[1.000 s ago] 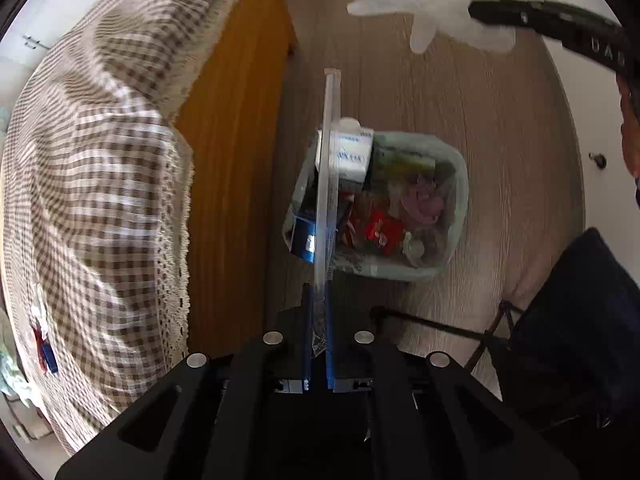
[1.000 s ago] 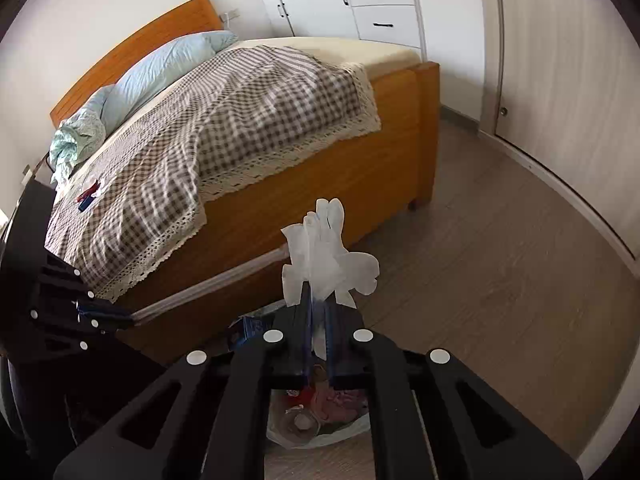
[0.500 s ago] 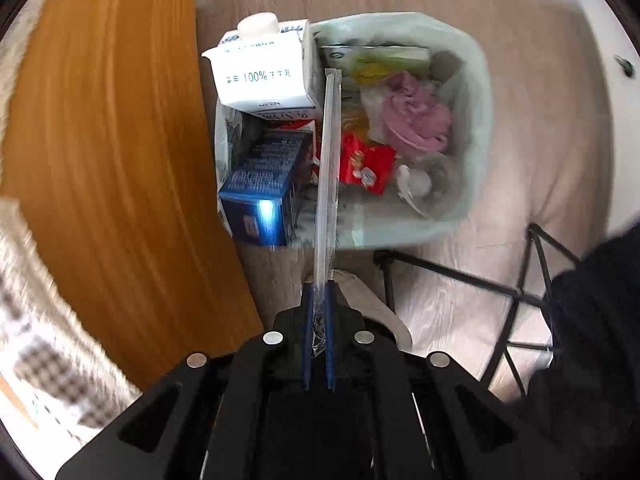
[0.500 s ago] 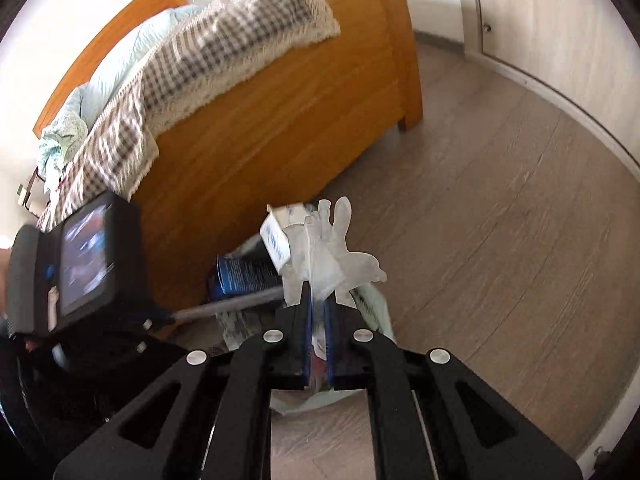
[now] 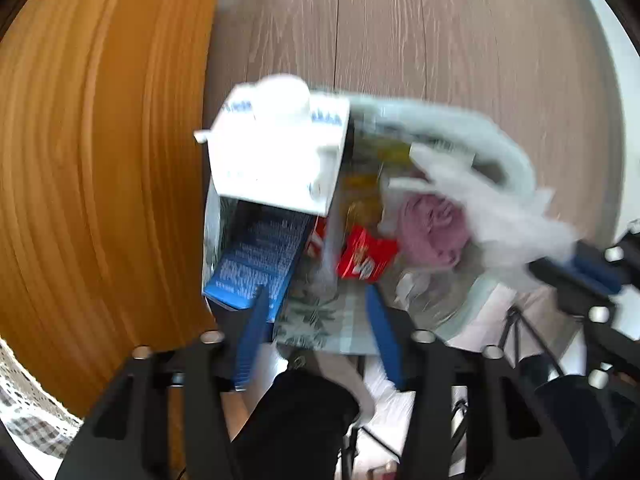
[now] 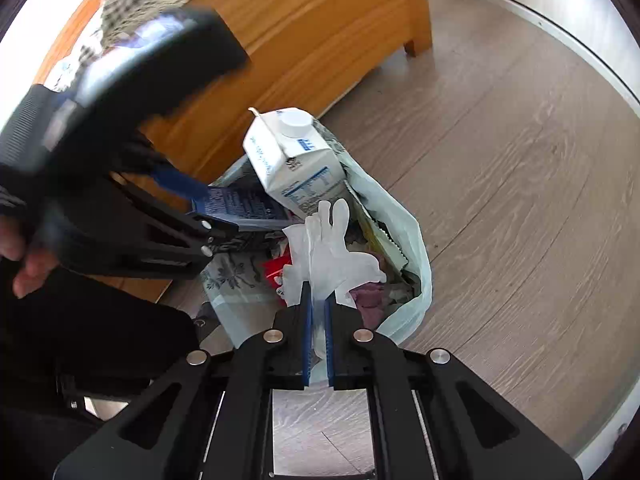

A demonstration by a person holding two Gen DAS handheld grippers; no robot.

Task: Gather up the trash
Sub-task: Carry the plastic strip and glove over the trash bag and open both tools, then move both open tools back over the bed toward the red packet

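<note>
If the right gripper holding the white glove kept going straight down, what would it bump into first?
Probably the trash heaped in the open bag. The right gripper, shut on the white glove, points into it; the glove's fingers would likely meet the pink crumpled piece or the red wrapper first. Depth is hard to judge.

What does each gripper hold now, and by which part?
The right gripper is shut on the white glove, near its cuff. The left gripper has just opened; nothing is between its jaws.
</note>
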